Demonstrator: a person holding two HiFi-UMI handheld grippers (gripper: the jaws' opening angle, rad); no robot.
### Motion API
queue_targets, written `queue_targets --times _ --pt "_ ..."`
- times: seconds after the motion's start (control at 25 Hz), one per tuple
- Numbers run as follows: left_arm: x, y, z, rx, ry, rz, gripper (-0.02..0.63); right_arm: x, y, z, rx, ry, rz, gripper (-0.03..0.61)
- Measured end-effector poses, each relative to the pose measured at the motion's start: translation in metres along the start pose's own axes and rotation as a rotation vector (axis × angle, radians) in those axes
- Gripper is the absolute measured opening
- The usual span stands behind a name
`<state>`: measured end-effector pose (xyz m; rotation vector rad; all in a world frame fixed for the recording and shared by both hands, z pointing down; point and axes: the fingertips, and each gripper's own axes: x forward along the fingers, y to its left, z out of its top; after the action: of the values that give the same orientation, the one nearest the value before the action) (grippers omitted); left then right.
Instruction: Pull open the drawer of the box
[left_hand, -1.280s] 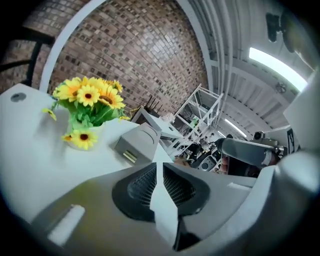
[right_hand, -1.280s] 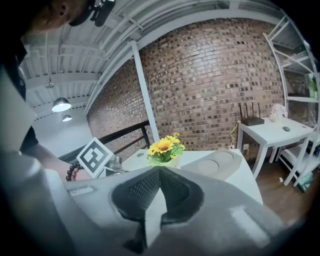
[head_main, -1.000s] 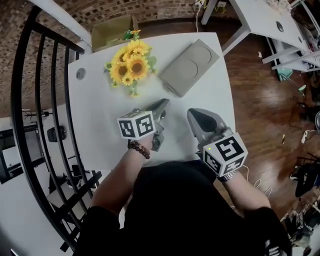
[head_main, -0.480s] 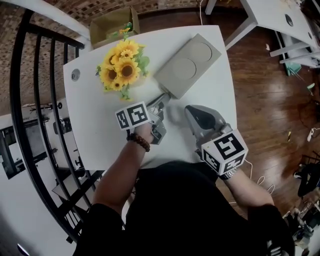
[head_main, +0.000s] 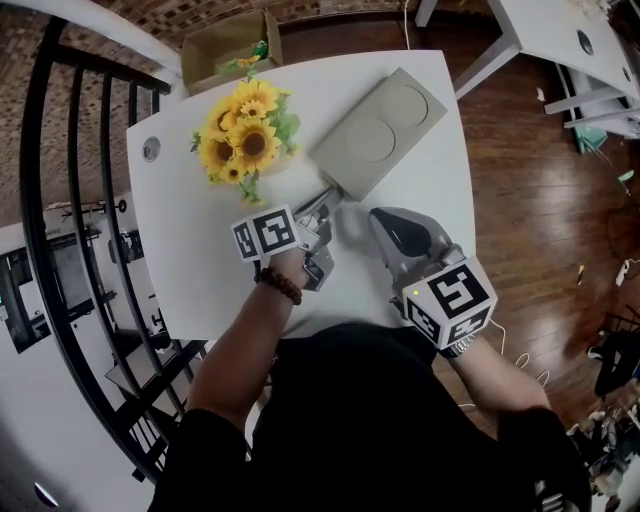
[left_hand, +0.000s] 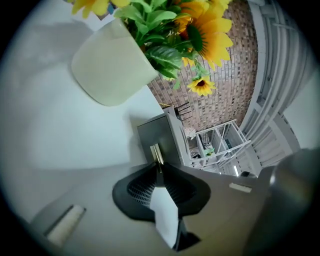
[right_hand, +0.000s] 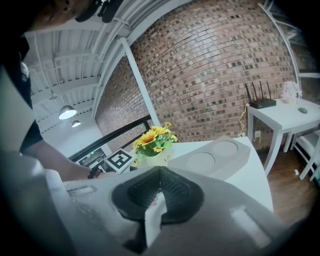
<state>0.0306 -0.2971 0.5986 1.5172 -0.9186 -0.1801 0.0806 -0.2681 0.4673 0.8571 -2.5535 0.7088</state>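
— White table (head_main: 190, 250), with a black railing (head_main: 60, 200) on one side and wood floor (head_main: 540, 200) on the other. Where is the box (head_main: 378, 130)?
— It lies flat at the table's far right, grey and set at a slant, with two round shapes on its lid. Sunflowers (head_main: 245, 140) in a cream pot (left_hand: 112, 67) stand just beside it, to the left.
— And the drawer (left_hand: 162, 132)?
— Its front is the box's near end, facing the person. A thin brass tab (left_hand: 155, 152) sticks out of that face.
— What about the left gripper (left_hand: 159, 167)?
— It reaches straight to that end. Its jaws are pressed together on the tab, which runs into the seam between them (from above, the tips sit right at the box's near corner).
— Is the drawer out at all?
— I cannot tell. No view shows a clear gap round the front.
— And the right gripper (right_hand: 160, 172)?
— It is held over the table's near right part, apart from the box, pointing toward it and the flowers. The jaws are together with nothing between them.
— Anything else?
— A carton (head_main: 225, 50) sits on the floor beyond the table, behind the flowers.
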Motion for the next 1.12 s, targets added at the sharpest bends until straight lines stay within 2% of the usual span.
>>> queue_targets --times 0.32,1.12 --pt "-0.017 0.009 -0.005 0.004 0.008 0.018 0.055 0.002 0.014 -0.001 -0.011 0.000 -0.012 -0.011" --pt "-0.110 0.050 -0.028 -0.016 0.015 0.069 0.057 -0.002 0.093 -0.003 -0.046 -0.031 -0.050 -0.011"
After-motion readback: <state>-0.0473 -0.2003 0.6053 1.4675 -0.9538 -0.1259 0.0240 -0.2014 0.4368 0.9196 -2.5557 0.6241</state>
